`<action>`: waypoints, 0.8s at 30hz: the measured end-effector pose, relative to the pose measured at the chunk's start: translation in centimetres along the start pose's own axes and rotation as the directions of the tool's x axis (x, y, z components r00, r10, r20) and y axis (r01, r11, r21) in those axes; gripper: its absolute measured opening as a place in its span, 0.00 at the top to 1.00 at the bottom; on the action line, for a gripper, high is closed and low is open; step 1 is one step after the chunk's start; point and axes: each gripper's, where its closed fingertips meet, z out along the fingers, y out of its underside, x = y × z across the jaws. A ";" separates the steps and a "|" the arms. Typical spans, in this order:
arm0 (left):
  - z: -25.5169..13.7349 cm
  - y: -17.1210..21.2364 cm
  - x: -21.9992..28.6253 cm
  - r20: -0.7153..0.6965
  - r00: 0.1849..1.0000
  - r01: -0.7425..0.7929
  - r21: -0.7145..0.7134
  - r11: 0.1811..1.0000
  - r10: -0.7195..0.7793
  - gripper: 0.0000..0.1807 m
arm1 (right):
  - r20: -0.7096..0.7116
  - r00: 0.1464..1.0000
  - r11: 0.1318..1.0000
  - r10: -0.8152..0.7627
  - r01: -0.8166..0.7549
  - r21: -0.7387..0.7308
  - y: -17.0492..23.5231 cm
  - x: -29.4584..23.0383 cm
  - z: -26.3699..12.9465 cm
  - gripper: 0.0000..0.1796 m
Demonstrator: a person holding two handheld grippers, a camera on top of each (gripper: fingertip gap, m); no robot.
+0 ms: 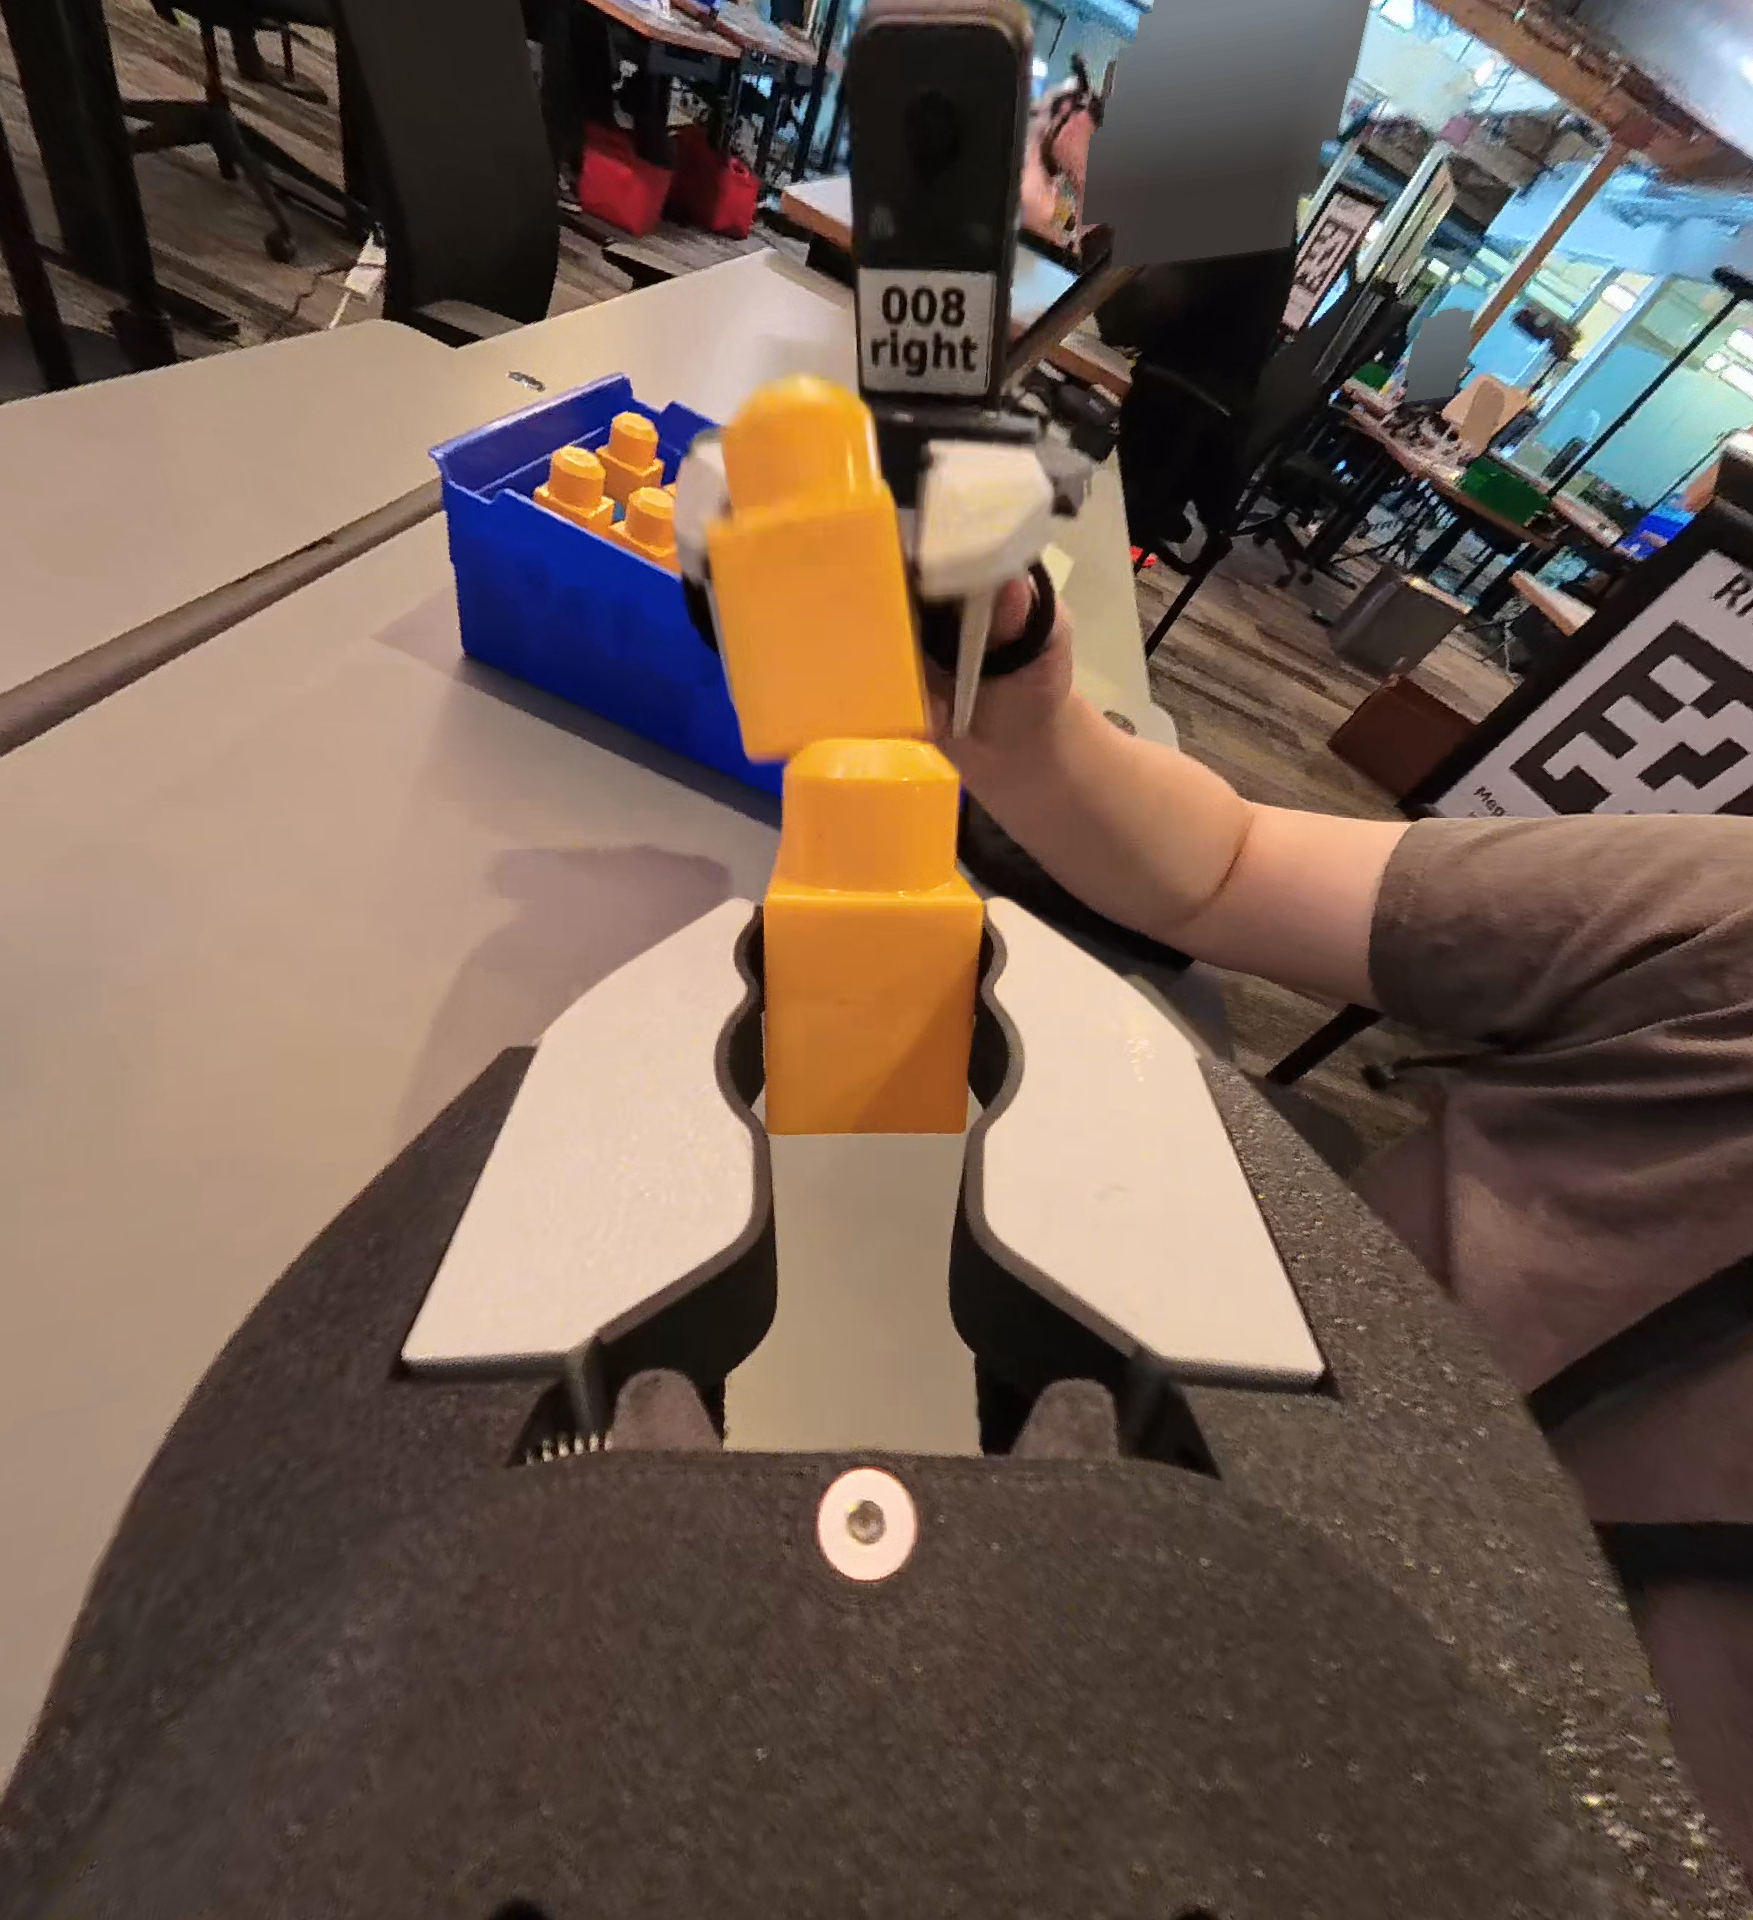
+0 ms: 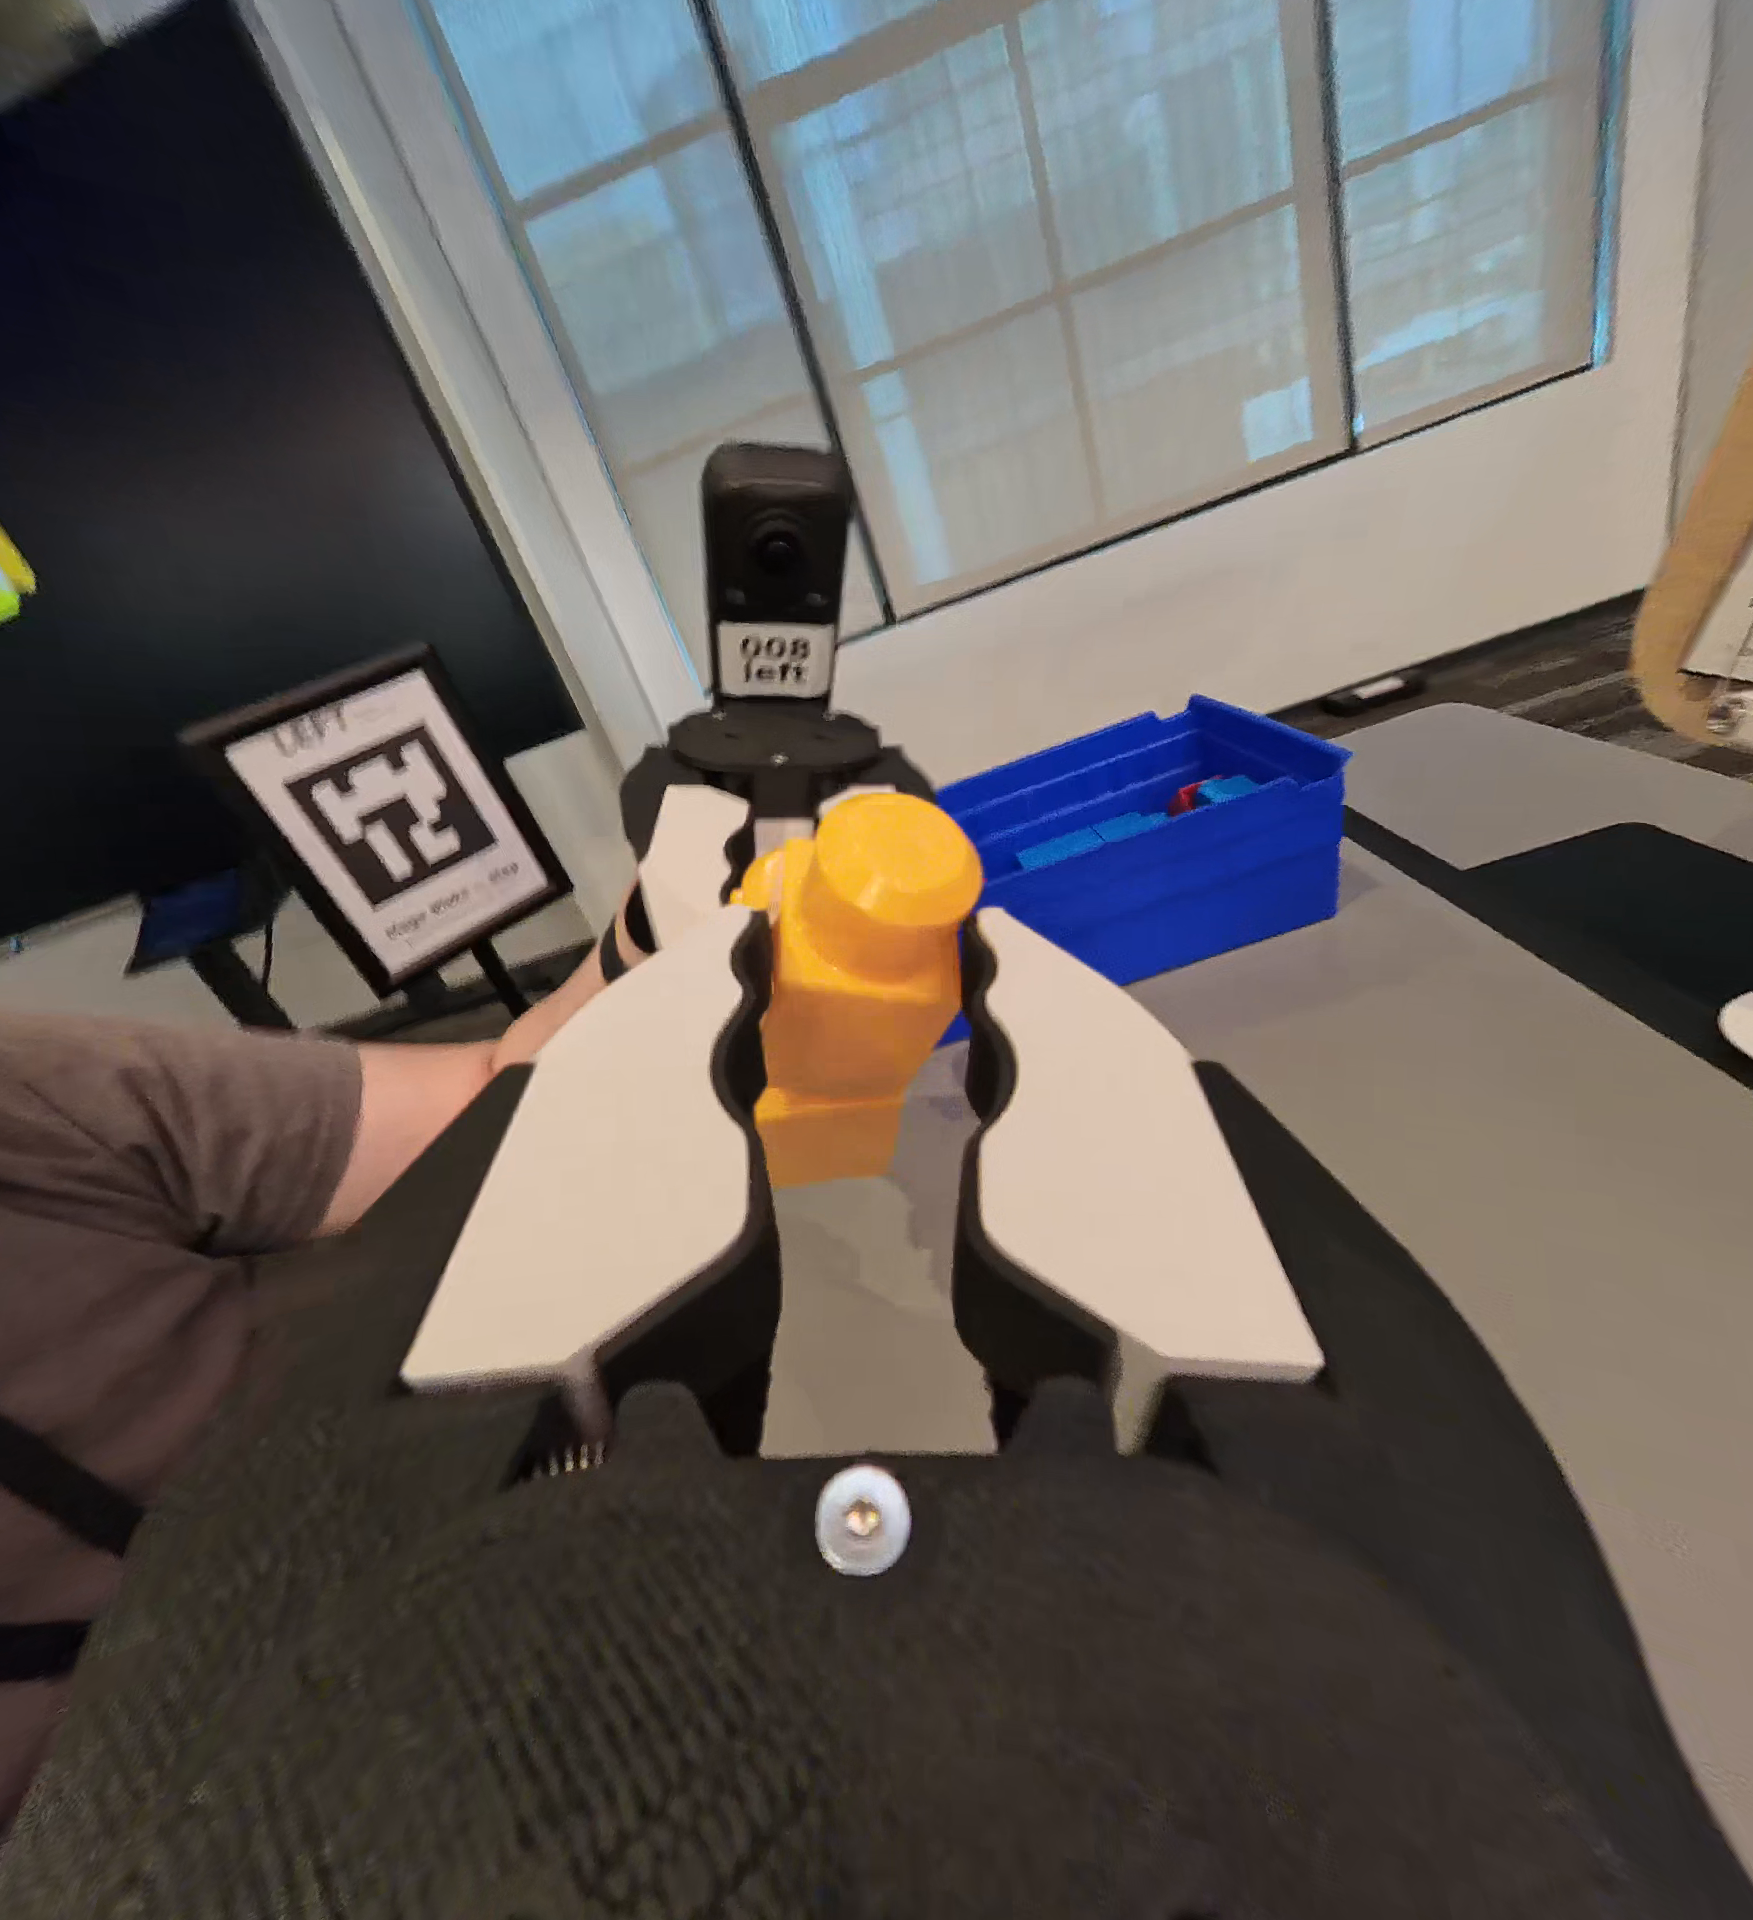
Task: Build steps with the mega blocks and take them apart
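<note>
Left tool [image 1: 870, 1023] pinched one orange block [image 1: 870, 997] above the tabletop [image 1: 228, 935]; right tool [image 2: 864, 1023] pinched a second block [image 2: 851, 997], tilted just over the first's stud. Judged progress: joining barely begun; more blocks waited in the blue bin [image 1: 560, 613].

**An open office-lab workspace**

We are in a shared office that doubles as a lab. Beyond the grey surface [image 1: 176, 935], carpet runs under rows of cluttered desks [image 1: 1423, 457], with black office chairs [image 1: 456, 156] and red bags [image 1: 664, 182] behind it on the floor. Exposed timber beams [image 1: 1578, 94] and glass partitions [image 1: 1630, 312] lie farther off from that surface. Framed boards with black-and-white marker patterns [image 2: 389, 821] stand on stands beside it, and a large dark screen [image 2: 124, 468] and a tall gridded window [image 2: 1059, 260] rise behind it. Blue plastic bins [image 2: 1215, 862] sit on it.
</note>
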 end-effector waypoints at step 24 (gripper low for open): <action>-8.2 -4.1 -2.1 0.168 0.975 -0.182 0.206 0.961 0.149 0.80 | -0.458 0.801 0.803 -0.386 0.047 -0.594 14.6 14.0 -1.9 0.75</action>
